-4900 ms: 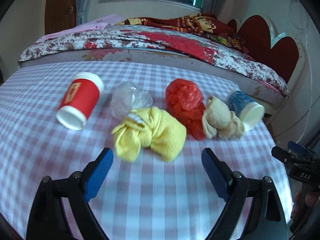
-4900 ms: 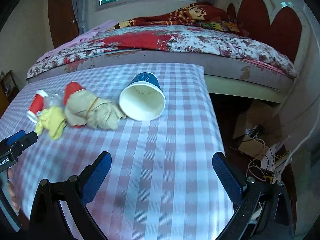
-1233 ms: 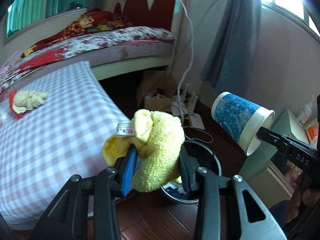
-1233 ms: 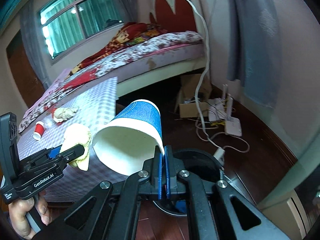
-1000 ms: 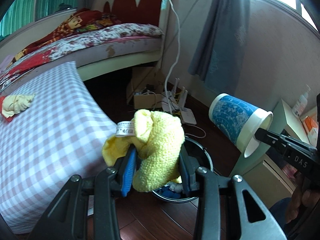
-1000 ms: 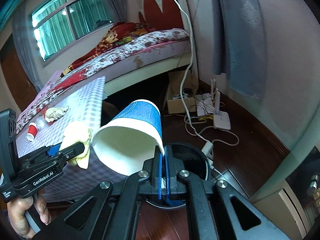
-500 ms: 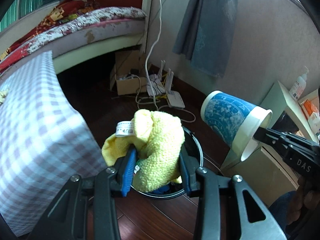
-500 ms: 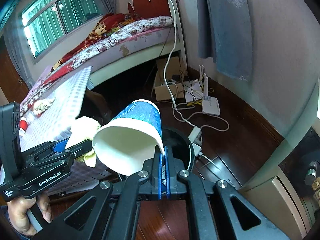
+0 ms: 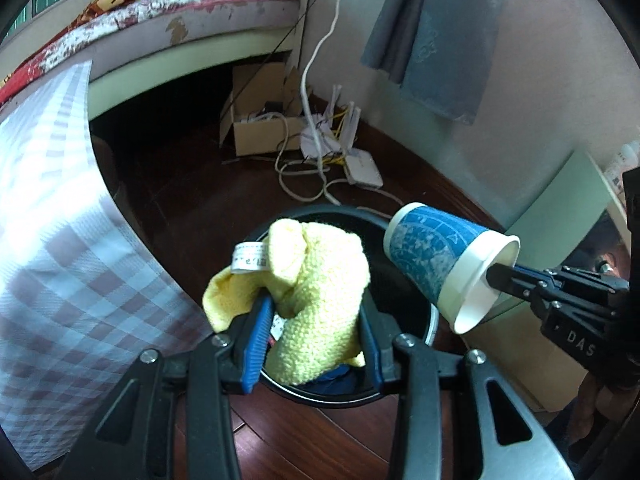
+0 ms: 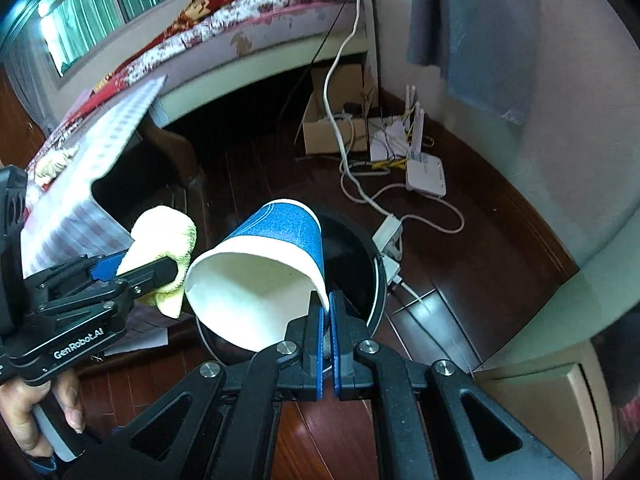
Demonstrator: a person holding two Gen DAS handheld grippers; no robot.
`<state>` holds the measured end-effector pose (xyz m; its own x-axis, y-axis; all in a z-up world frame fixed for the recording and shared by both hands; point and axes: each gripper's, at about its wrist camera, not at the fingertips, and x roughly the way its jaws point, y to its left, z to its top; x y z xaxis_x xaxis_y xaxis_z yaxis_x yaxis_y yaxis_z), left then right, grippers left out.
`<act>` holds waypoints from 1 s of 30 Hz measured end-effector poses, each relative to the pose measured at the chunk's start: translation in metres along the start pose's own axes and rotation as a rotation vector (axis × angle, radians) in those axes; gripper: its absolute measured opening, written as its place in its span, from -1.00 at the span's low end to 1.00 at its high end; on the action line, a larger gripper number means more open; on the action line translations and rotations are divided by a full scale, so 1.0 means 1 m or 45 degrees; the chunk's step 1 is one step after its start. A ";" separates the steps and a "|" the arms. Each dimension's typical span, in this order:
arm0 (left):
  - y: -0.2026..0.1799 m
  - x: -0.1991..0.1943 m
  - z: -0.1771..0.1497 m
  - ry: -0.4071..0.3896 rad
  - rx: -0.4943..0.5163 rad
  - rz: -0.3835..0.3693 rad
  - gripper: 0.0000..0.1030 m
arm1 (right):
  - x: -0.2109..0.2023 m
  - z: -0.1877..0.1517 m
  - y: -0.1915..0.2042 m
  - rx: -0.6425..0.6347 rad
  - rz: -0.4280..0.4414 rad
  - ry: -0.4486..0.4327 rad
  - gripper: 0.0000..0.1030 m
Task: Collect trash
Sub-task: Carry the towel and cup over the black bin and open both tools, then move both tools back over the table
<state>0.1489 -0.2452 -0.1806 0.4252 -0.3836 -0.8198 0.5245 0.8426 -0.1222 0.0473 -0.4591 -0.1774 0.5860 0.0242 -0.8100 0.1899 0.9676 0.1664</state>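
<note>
Both grippers hung over the bin [image 9: 412, 236] on dark wood floor: left gripper [image 9: 316, 340] clamped the yellow cloth [image 9: 320, 292], right gripper [image 10: 327, 332] pinched the blue cup [image 10: 280, 236] rim; checked table [image 9: 48, 220] edge just left

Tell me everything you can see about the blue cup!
The blue paper cup has a pale speckled print outside and is plain white and empty inside, with a rolled white rim. It is tipped on its side in the air over the black trash bin. The right gripper pinches its rim wall, one finger inside, one outside. Nothing else touches it.
</note>
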 end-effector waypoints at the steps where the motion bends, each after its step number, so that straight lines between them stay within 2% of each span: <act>1: 0.002 0.003 -0.001 0.007 -0.005 -0.001 -0.20 | 0.007 0.000 0.000 -0.004 0.000 0.015 -0.94; 3: 0.004 0.011 -0.002 0.028 -0.013 0.002 -0.18 | 0.019 0.002 0.000 -0.007 0.005 0.045 -0.94; 5: 0.005 0.019 -0.004 0.055 -0.023 -0.026 -0.04 | 0.029 0.001 0.000 -0.013 0.012 0.063 -0.94; 6: 0.006 0.022 -0.006 0.076 -0.031 -0.032 0.23 | 0.032 0.001 0.000 -0.016 0.015 0.068 -0.93; 7: 0.006 0.027 -0.007 0.107 -0.036 -0.021 0.66 | 0.036 0.001 -0.001 -0.020 0.029 0.072 -0.93; 8: 0.006 0.031 -0.010 0.137 -0.039 0.011 0.80 | 0.043 0.000 -0.004 -0.037 0.025 0.087 -0.80; 9: 0.006 0.030 -0.013 0.134 -0.039 0.033 0.88 | 0.047 -0.001 -0.005 -0.040 -0.021 0.109 -0.54; 10: 0.006 0.029 -0.015 0.124 -0.036 0.055 0.89 | 0.053 -0.003 -0.010 -0.034 -0.092 0.137 0.22; 11: 0.005 0.027 -0.017 0.119 -0.034 0.078 0.90 | 0.056 -0.006 -0.018 -0.014 -0.130 0.156 0.69; 12: 0.007 0.027 -0.019 0.117 -0.037 0.089 0.96 | 0.055 -0.008 -0.022 0.008 -0.134 0.148 0.75; 15: 0.008 0.027 -0.022 0.111 -0.035 0.108 0.98 | 0.052 -0.012 -0.032 0.035 -0.161 0.156 0.81; 16: 0.006 0.027 -0.022 0.113 -0.028 0.121 0.98 | 0.051 -0.013 -0.031 0.031 -0.173 0.157 0.97; 17: 0.005 0.025 -0.023 0.106 -0.023 0.124 0.98 | 0.051 -0.015 -0.031 0.016 -0.194 0.156 0.98; 22: 0.005 0.015 -0.024 0.073 -0.027 0.122 0.98 | 0.049 -0.023 -0.025 -0.028 -0.237 0.167 0.98; 30: 0.006 0.003 -0.025 0.042 -0.031 0.130 0.98 | 0.033 -0.023 -0.011 -0.047 -0.220 0.120 0.98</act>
<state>0.1353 -0.2323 -0.1978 0.4508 -0.2826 -0.8467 0.4612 0.8859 -0.0500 0.0467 -0.4637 -0.2186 0.4705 -0.1211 -0.8741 0.2513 0.9679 0.0012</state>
